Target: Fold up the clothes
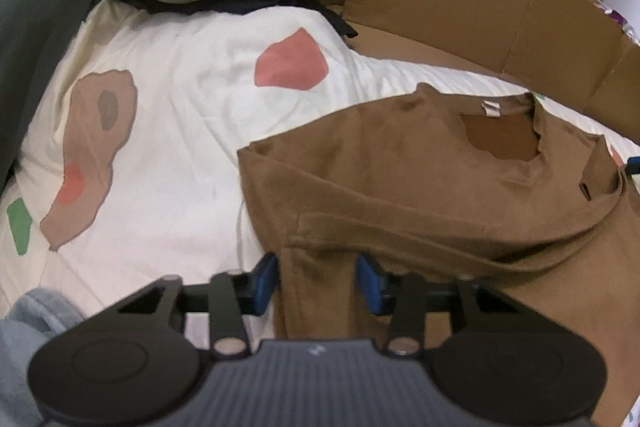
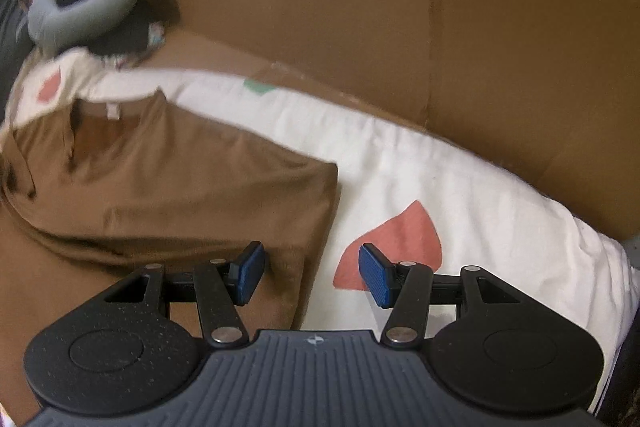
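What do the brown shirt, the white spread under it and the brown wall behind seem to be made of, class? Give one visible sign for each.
Brown shirt: soft matte knit, probably cotton jersey; it drapes and creases.
White spread: woven matte cloth with printed shapes; fine wrinkles, looks lightly padded.
Brown wall: cardboard, dull finish; straight fold creases and a torn edge.

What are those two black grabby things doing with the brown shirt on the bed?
A person is folding clothes with a gripper in each hand. The brown shirt lies on a white bedsheet with coloured patches, partly folded over. The left gripper has its blue fingers open around a bunched edge of the shirt. The right gripper is open too, at the shirt's other side edge. Neither one is pinching the shirt at this moment.
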`<state>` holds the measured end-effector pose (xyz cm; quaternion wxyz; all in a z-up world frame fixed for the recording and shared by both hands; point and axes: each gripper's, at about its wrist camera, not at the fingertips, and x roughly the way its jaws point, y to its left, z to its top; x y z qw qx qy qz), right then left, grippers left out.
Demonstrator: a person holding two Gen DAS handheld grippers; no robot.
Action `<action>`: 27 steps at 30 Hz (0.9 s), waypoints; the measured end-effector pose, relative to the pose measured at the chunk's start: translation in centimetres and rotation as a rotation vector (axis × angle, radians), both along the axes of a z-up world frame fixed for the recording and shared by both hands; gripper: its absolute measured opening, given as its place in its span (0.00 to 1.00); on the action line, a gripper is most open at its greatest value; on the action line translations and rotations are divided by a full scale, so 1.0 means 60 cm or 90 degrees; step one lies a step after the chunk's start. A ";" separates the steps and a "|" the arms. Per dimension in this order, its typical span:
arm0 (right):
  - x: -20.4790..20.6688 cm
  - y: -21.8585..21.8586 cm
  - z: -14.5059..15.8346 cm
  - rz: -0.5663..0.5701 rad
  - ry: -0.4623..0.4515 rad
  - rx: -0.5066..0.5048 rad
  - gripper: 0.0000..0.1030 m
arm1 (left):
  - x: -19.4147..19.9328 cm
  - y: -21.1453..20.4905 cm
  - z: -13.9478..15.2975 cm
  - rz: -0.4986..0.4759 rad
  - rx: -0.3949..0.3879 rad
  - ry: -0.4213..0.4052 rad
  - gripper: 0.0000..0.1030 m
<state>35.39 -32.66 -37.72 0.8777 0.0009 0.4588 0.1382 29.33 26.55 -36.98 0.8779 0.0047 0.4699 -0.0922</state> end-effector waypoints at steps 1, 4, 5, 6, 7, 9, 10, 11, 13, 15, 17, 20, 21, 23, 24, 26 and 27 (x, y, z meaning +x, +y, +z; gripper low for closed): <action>-0.001 -0.001 0.002 -0.001 -0.001 0.006 0.57 | -0.001 0.000 0.001 -0.001 0.002 -0.003 0.36; -0.007 0.006 -0.005 0.008 -0.001 0.012 0.57 | -0.004 0.003 0.008 0.006 0.000 -0.016 0.32; -0.009 0.009 -0.007 0.011 -0.001 0.013 0.57 | -0.005 0.004 0.010 0.010 -0.003 -0.020 0.32; -0.010 0.011 -0.009 0.014 0.000 0.015 0.56 | -0.005 0.006 0.012 0.013 -0.008 -0.022 0.32; -0.012 0.014 -0.011 0.017 0.000 0.017 0.56 | -0.005 0.007 0.013 0.016 -0.013 -0.023 0.33; -0.015 0.021 -0.017 0.024 0.002 0.017 0.48 | -0.003 0.004 0.014 0.014 -0.010 -0.027 0.35; -0.015 0.025 -0.019 0.028 0.001 0.015 0.45 | -0.003 0.002 0.014 0.013 -0.008 -0.031 0.35; -0.015 0.029 -0.020 0.032 -0.001 0.013 0.39 | -0.002 0.001 0.014 0.012 -0.006 -0.032 0.35; -0.016 0.031 -0.017 0.032 -0.008 0.003 0.28 | -0.001 -0.002 0.013 0.010 -0.002 -0.034 0.34; -0.017 0.034 -0.015 0.031 -0.016 -0.007 0.19 | -0.004 -0.005 0.013 0.006 0.005 -0.038 0.32; -0.018 0.036 -0.012 0.031 -0.024 -0.017 0.14 | -0.009 -0.008 0.016 0.003 0.010 -0.045 0.30; -0.021 0.035 -0.009 0.030 -0.031 -0.021 0.05 | -0.014 -0.007 0.020 0.007 0.018 -0.059 0.17; -0.022 0.033 -0.009 0.026 -0.031 -0.018 0.05 | -0.015 -0.005 0.022 0.011 0.016 -0.062 0.17; -0.022 0.029 -0.008 0.019 -0.030 -0.010 0.05 | -0.017 0.000 0.026 0.024 0.013 -0.069 0.17; -0.022 0.029 -0.008 0.015 -0.030 -0.007 0.05 | -0.018 0.003 0.028 0.031 0.011 -0.074 0.17; -0.021 0.028 -0.009 0.009 -0.026 0.003 0.05 | -0.024 0.006 0.031 0.040 0.008 -0.080 0.17; -0.021 0.028 -0.010 0.008 -0.023 0.007 0.06 | -0.025 0.006 0.031 0.039 0.008 -0.080 0.17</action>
